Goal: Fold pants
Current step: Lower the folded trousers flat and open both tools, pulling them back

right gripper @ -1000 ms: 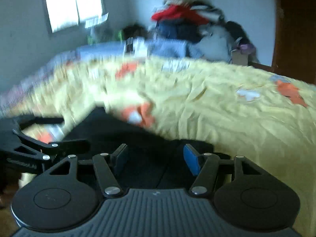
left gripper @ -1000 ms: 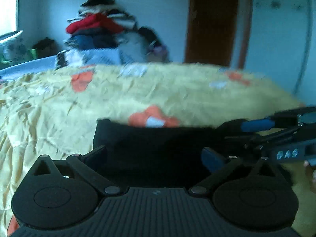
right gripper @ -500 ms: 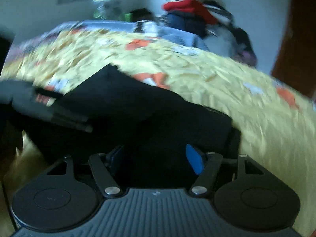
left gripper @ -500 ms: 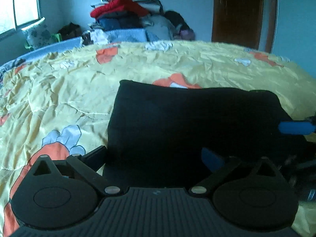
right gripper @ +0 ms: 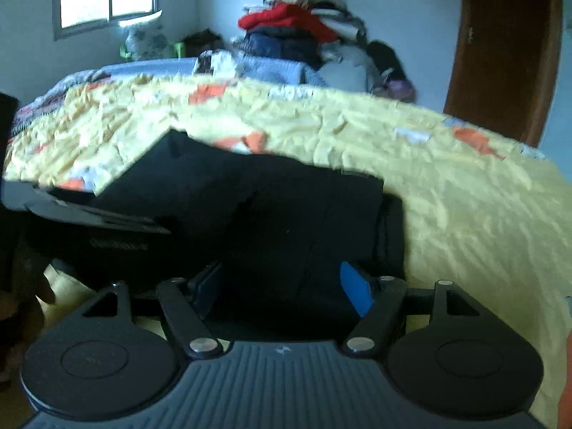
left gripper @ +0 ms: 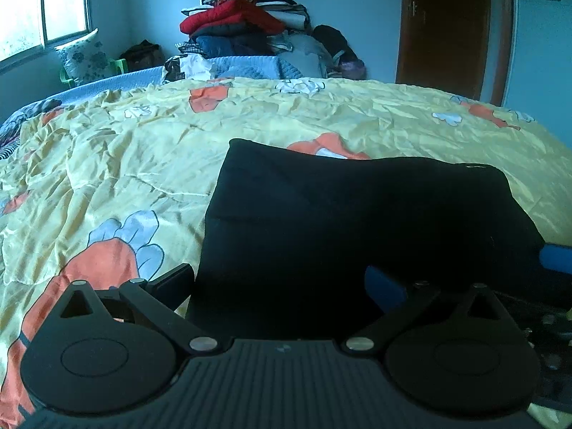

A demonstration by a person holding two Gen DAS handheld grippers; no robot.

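The black pants (left gripper: 357, 214) lie folded in a flat rectangle on the yellow bedspread (left gripper: 125, 164). My left gripper (left gripper: 280, 284) hangs open and wide over their near edge, its left finger just outside the cloth's left side. My right gripper (right gripper: 282, 286) is at the pants' (right gripper: 286, 207) near right corner. Its jaws are opening, with dark cloth lying between the blue pads but not squeezed. The right gripper's blue pad (left gripper: 556, 259) shows at the right edge of the left wrist view. The left gripper (right gripper: 89, 214) reaches in from the left of the right wrist view.
A tall pile of clothes (left gripper: 243, 21) stands beyond the far side of the bed. A brown door (left gripper: 447, 28) is at the back right and a window (left gripper: 39, 7) at the back left. A hand (right gripper: 46, 282) shows low on the left.
Both grippers have drawn back toward the near side of the bed, so more of the folded pants shows ahead. The right jaws stand a little wider.
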